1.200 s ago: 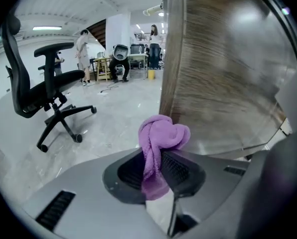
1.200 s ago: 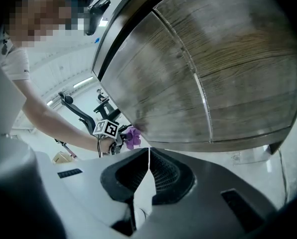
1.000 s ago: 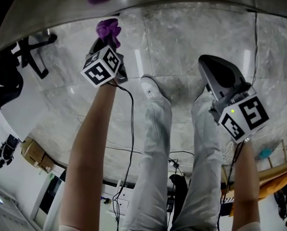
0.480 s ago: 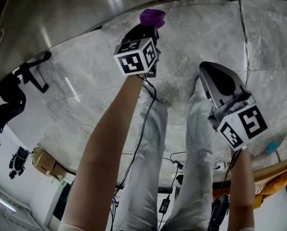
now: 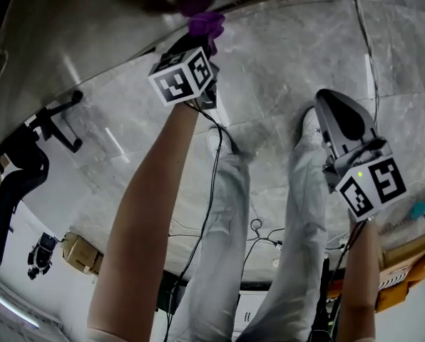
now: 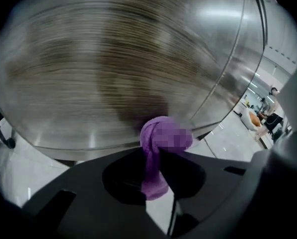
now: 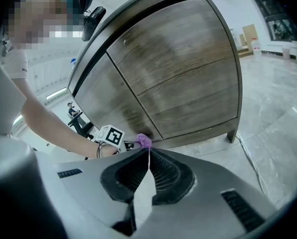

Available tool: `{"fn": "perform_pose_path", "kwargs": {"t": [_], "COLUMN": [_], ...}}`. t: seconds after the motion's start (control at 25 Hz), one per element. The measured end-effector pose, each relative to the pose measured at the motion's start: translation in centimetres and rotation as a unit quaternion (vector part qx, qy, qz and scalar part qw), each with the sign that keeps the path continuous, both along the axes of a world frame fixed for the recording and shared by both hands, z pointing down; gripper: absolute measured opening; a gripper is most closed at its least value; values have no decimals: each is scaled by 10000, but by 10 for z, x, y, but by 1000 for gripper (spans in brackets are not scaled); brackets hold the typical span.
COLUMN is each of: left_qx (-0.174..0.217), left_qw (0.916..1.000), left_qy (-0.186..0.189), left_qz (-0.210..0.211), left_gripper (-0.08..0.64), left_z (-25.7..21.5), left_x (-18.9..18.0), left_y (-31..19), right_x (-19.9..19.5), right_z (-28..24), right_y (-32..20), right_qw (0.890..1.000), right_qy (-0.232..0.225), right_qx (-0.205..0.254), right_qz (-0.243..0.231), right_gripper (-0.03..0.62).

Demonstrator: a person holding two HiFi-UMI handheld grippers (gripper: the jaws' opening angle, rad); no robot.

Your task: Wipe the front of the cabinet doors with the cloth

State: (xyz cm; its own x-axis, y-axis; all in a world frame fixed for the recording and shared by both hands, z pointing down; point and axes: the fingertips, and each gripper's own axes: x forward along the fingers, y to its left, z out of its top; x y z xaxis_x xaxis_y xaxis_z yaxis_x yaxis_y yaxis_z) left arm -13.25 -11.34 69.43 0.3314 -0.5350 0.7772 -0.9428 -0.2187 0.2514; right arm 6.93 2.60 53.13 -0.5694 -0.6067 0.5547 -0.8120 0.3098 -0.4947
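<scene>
Clearly the wipe is under way. The left gripper [image 6: 156,159] is clenched on the tail of the purple cloth [image 6: 153,133], and the bunched head of it sits against the lower part of the cabinet door [image 6: 113,59], at centre frame in the left gripper view. In the right gripper view the cloth shows low and left of centre, near the foot of the seam [image 7: 133,96] between two doors. The right gripper [image 7: 149,153] is idle at the right of the head view, its jaws pressed together on nothing.

The main risk is the grip. Only a thin strip of cloth lies between the jaws, so drag along the wood could pull it free and drop it to the floor [image 5: 284,55]. The wad is also small, and if it flattens or rolls aside, the hard jaw tips could meet the door and scratch it.

A ball of cloth touches very little wood at once, so streaks and missed bands seem likely unless the passes overlap. So near the bottom edge, a stroke could run off the door and snag underneath. The cable [image 5: 210,191] hanging from the left gripper, mid-frame in the head view, could catch on a leg as the arm sweeps. Most of the door looks unwiped, though the views cannot confirm it.
</scene>
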Motion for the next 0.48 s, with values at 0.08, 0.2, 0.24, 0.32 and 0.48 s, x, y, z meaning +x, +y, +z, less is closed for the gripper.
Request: {"fn": "perform_pose_path", "kwargs": {"t": [0.08, 0.2, 0.24, 0.32, 0.48], "left_qx": [-112, -196, -212, -247, -350], "left_qw": [9997, 9985, 9981, 9971, 9949], "left_qy": [-227, -505, -572, -715, -937], "left_qz": [-22, 48, 36, -19, -90], "left_gripper": [81, 81, 81, 81, 81], "left_z": [0, 3, 3, 2, 0], "left_x": [-34, -81, -96, -127, -178], "left_y": [6, 13, 15, 19, 27], "right_x": [-16, -38, -46, -60, -86], "right_z": [-1, -4, -4, -4, -7], "right_y": [1, 0, 1, 2, 6], "right_qw": [10000, 9998, 9998, 9997, 9997], "right_qy": [-29, -85, -95, -111, -121], "right_qx": [32, 113, 136, 147, 104], "right_qz": [84, 124, 136, 174, 169], "right_gripper": [29, 29, 29, 29, 29]}}
